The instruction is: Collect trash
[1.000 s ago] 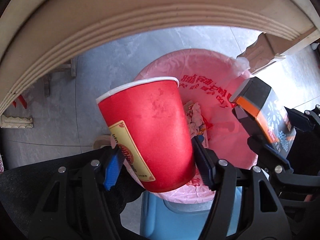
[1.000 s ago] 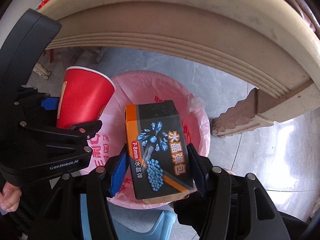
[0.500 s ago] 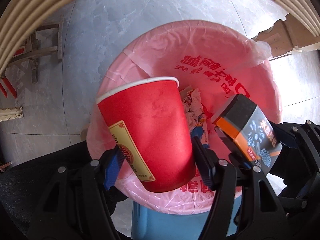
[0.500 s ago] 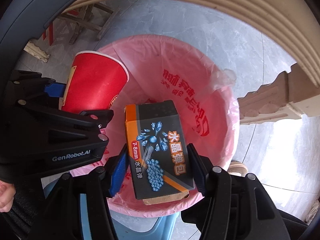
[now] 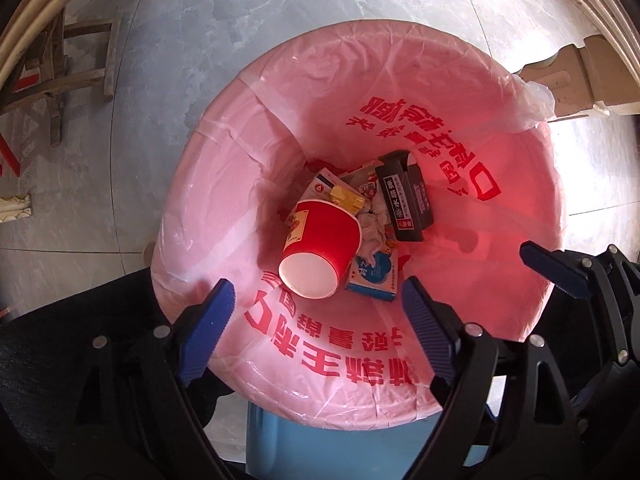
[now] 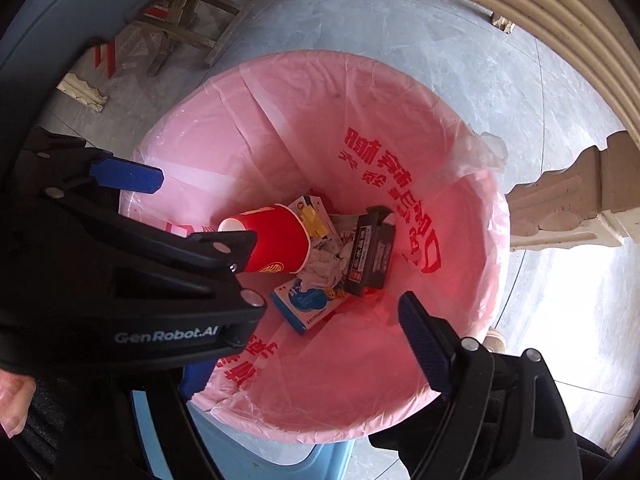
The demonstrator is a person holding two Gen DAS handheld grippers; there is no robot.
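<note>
Left gripper point(image 5: 316, 292): fingers spread, hovering inside bin rim point(image 5: 224, 92), 6 o'clock.
Right gripper point(image 6: 304, 320): fingers spread, nothing between.
Red paper cup point(image 5: 320, 252): now lying at bin bottom.
Black box point(image 5: 404, 196): now dropped, 1 o'clock of cup.

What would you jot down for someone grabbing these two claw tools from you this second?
Left gripper: open, empty, over the bin.
Right gripper: open, empty, beside it over the bin.
Red cup: lies on its side at the bottom of the pink bag, mouth toward the camera.
Black box: also at the bottom, right of the cup, among tissue and a blue box.
Done: cup and black box are in the bin.
Left: these views show only the bin and floor, so look elsewhere for more trash.
</note>
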